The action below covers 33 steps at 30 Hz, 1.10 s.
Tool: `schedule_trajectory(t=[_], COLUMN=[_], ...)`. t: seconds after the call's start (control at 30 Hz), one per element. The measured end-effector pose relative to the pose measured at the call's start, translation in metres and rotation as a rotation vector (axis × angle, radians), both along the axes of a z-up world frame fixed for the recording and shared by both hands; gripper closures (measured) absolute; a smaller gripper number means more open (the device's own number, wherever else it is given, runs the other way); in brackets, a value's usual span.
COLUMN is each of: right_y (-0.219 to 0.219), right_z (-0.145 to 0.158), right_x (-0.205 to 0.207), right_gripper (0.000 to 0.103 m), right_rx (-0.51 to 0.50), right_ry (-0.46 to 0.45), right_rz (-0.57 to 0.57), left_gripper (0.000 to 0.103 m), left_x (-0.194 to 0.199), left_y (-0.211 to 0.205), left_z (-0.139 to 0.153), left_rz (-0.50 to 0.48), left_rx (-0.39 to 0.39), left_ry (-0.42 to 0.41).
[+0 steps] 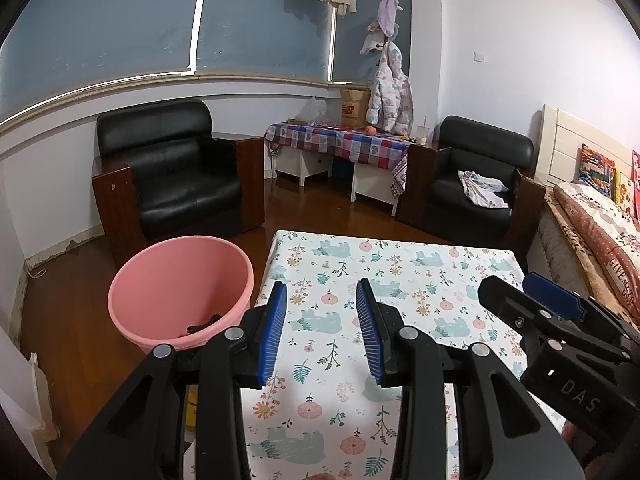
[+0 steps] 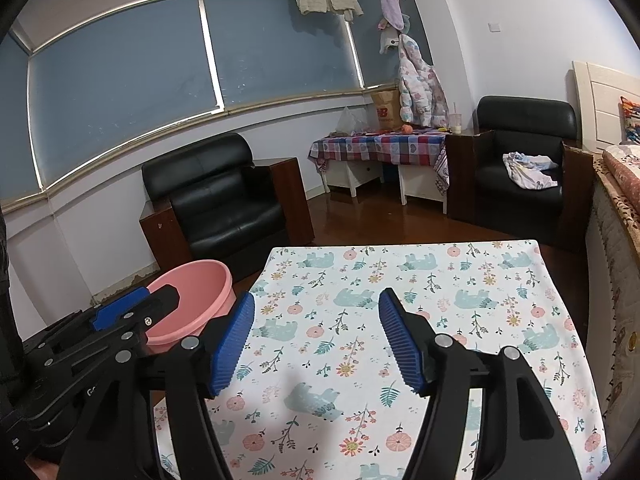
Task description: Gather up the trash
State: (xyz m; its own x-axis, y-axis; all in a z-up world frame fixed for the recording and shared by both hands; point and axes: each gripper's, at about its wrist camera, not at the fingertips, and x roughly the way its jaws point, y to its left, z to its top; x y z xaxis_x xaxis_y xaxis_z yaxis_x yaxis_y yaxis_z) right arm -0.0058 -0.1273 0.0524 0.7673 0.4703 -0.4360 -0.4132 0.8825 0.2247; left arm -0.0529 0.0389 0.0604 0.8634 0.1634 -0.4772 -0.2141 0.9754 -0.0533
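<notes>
A round pink plastic bucket [image 1: 181,294] is standing upright on the wooden floor, mouth facing up, just beside the worktop's [image 1: 394,268] left edge. A dark, crumpled piece of trash [image 1: 204,322] is lying at its bottom. The left gripper [image 1: 322,330] and right gripper [image 2: 316,342] are both hovering over the floral cloth, ribbed blue pads spread apart, holding nothing.

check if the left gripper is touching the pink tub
Apart. In the right wrist view the left gripper hangs in front of the pink tub; the left wrist view shows its fingers open over the tablecloth, holding nothing.
</notes>
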Motion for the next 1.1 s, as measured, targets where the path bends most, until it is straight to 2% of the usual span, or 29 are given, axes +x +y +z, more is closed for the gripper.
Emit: schedule_trajectory(t=[0.87,1.1], right_y=[-0.003,-0.005], right_z=[-0.010,-0.017], right_x=[0.008,0.014], right_gripper=[0.034,0.034], right_rx=[-0.010,-0.010], right_ry=[0.009,0.030], right_rz=[-0.039,-0.047], left_gripper=[0.067,0.067], left_x=[0.005,0.014], left_y=[-0.003,-0.011], left_z=[-0.007,-0.013], left_rz=[-0.046,-0.063], left_rx=[0.002,0.019], left_ry=[-0.001,0.025])
